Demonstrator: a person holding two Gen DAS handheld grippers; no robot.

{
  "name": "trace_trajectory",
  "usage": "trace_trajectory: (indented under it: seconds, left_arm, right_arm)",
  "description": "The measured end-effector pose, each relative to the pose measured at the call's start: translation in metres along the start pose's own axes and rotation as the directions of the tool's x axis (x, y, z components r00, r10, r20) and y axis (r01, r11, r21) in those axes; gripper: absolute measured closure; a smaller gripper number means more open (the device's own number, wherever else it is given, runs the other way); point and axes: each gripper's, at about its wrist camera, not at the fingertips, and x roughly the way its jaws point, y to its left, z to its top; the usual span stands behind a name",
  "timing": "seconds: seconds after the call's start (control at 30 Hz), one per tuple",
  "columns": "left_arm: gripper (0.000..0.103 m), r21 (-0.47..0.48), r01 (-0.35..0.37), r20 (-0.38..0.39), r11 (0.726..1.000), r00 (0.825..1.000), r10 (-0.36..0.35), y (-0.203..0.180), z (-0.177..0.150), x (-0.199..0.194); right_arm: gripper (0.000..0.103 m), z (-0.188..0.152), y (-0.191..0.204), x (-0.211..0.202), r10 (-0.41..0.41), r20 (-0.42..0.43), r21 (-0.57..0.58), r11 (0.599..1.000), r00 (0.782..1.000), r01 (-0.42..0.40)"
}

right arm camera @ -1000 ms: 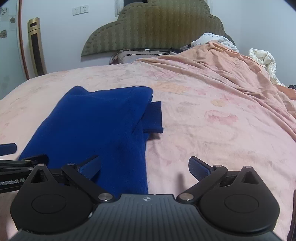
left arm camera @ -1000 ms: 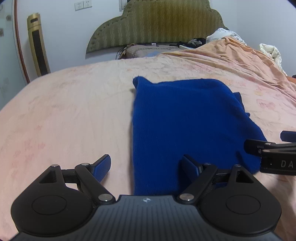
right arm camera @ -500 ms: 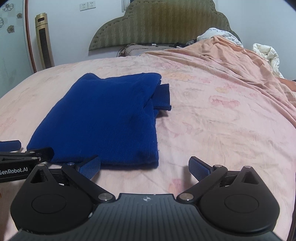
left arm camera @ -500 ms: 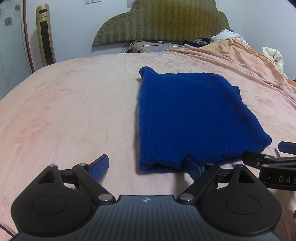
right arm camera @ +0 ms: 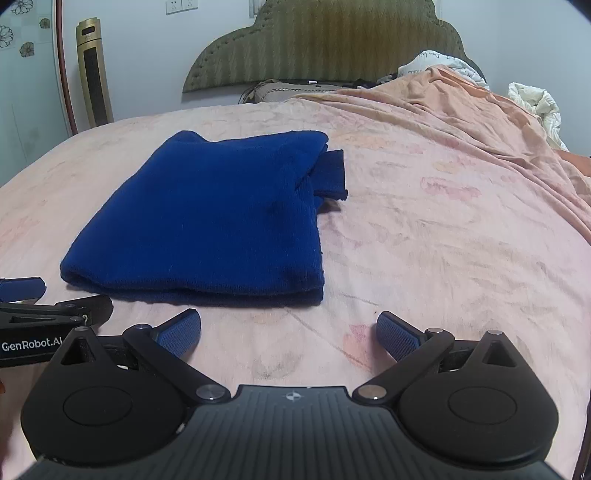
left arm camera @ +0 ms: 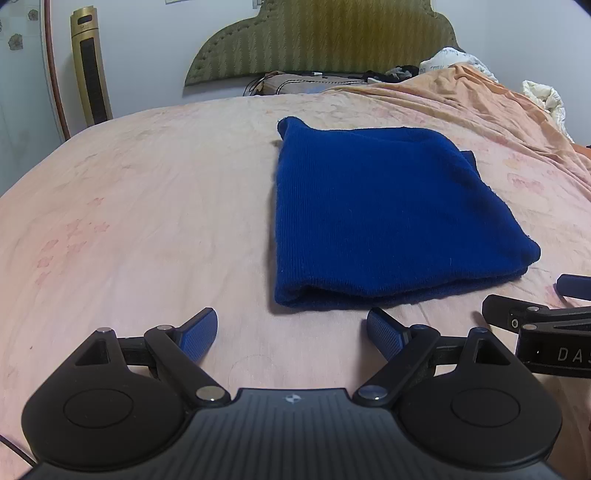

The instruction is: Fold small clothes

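A dark blue knit garment (left arm camera: pixel 384 218) lies folded into a rectangle on the pink bedsheet (left arm camera: pixel 147 221); it also shows in the right wrist view (right arm camera: pixel 221 218), with a sleeve end sticking out at its far right side. My left gripper (left arm camera: pixel 291 332) is open and empty, just short of the garment's near edge. My right gripper (right arm camera: pixel 288 334) is open and empty, near the garment's near right corner. Each gripper's tip shows at the edge of the other's view.
The green padded headboard (left arm camera: pixel 317 33) and a pillow (left arm camera: pixel 291 83) are at the far end. A rumpled orange blanket (right arm camera: pixel 480 122) and white bedding (right arm camera: pixel 532 99) lie at the right. A gold tower fan (left arm camera: pixel 90 66) stands at the left wall.
Both grippers have pulled back from the garment, which they overlapped a second ago. The garment now lies free on the sheet in front of them.
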Motion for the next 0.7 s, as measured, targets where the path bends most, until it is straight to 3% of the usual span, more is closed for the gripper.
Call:
trace_trajectory:
  seconds: [0.7]
  left_arm:
    - [0.010,0.004,-0.012,0.018,1.000,1.000,0.012,0.002,-0.011,-0.003]
  right_arm:
    - [0.000,-0.005,0.000,0.001,-0.002,-0.013,-0.009,1.000,1.000,0.002]
